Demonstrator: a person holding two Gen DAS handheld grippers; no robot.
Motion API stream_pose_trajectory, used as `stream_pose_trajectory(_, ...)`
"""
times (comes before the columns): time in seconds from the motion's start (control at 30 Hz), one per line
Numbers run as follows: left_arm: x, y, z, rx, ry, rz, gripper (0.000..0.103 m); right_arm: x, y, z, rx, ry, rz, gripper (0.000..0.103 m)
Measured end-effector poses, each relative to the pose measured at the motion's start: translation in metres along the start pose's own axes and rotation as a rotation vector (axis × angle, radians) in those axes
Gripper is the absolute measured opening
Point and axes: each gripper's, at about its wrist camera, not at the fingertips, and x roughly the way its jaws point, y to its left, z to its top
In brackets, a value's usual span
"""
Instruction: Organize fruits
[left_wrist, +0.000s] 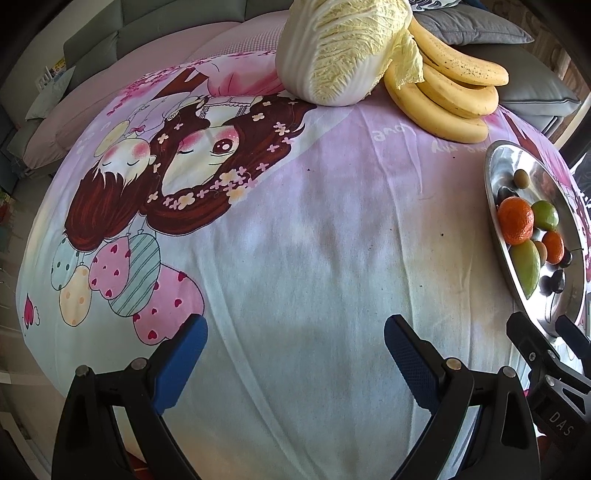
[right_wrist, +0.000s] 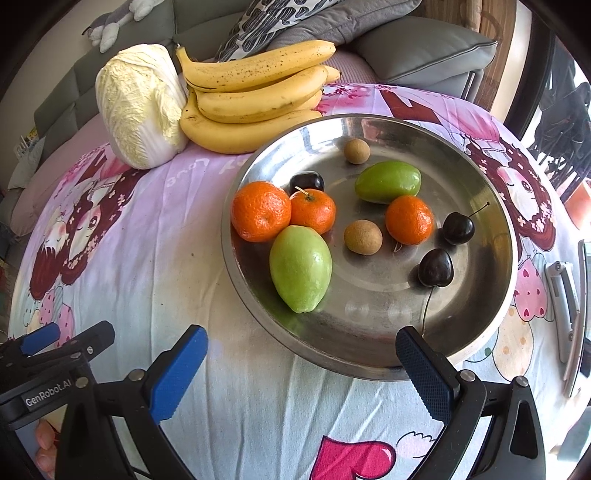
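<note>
- left gripper (left_wrist: 295, 354) spread wide, holding nothing, over bare patterned cloth (left_wrist: 295, 240)
- right gripper (right_wrist: 301, 354) also wide open and empty, at the near rim of the steel bowl (right_wrist: 369, 354)
- bowl holds tangerines (right_wrist: 260, 210), green fruits (right_wrist: 300, 268), cherries (right_wrist: 436, 267); bananas (right_wrist: 255, 99) and cabbage (right_wrist: 138, 107) lie behind it

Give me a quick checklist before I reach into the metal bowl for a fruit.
1. Right gripper open and holding nothing: ok.
2. Left gripper open and holding nothing: ok.
3. Steel bowl flat on the printed cloth, right in front of the right gripper: ok.
4. Fruit easy to reach: the near green mango lies unobstructed; ok.
5. Tangerines apart from each other: not ok, two touch.
6. Where the fruits should go: cannot tell; only bananas and napa cabbage lie behind the bowl.
</note>
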Motion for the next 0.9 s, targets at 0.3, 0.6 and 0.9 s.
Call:
stream_pose_trajectory(0.3,0.0000,-0.0008,0.0008,0.004,0.002,-0.003,0.097,0.0016,-0.0052,-0.0008,0.018,0.012,-0.013,0.103)
stream_pose_trajectory(0.6,-0.0002,-0.0045,0.0010,0.014,0.002,-0.005,0.097,0.0003,-0.0089,-0.0007,0.044,0.005,0.000,0.103)
stream_pose_trajectory(0.9,0.0001,-0.0046,0.0011,0.018,0.003,-0.008,0.097,-0.0010,-0.0094,0.0001,0.043,0.005,-0.004,0.103)
